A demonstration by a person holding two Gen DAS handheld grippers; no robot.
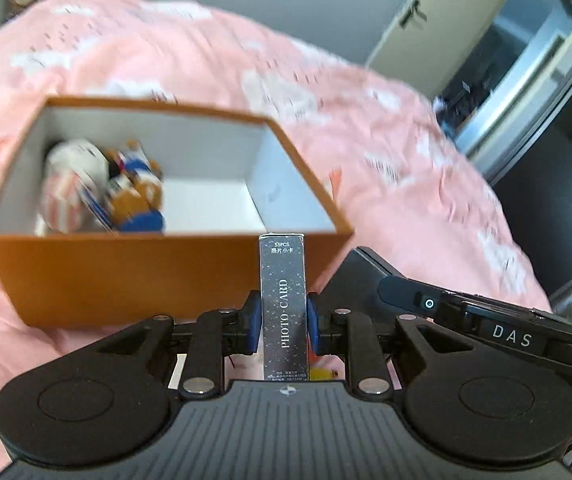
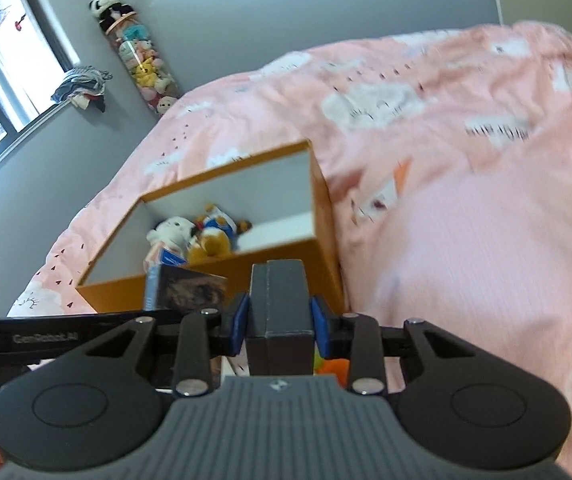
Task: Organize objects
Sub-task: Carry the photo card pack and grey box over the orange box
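Both jaws clamped: left gripper [image 1: 284, 320] pinches the photo card box [image 1: 284, 300], right gripper [image 2: 280, 320] a dark grey box [image 2: 280, 300], both just short of the orange box [image 1: 158, 272]. Risk: you clip its near wall, or drop onto the plush toys [image 1: 102, 188].

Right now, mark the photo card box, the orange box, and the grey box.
photo card box [image 1: 284, 312], left wrist view, printed front face
orange box [image 1: 126, 276], left wrist view, near outer wall
grey box [image 2: 280, 300], right wrist view, front face
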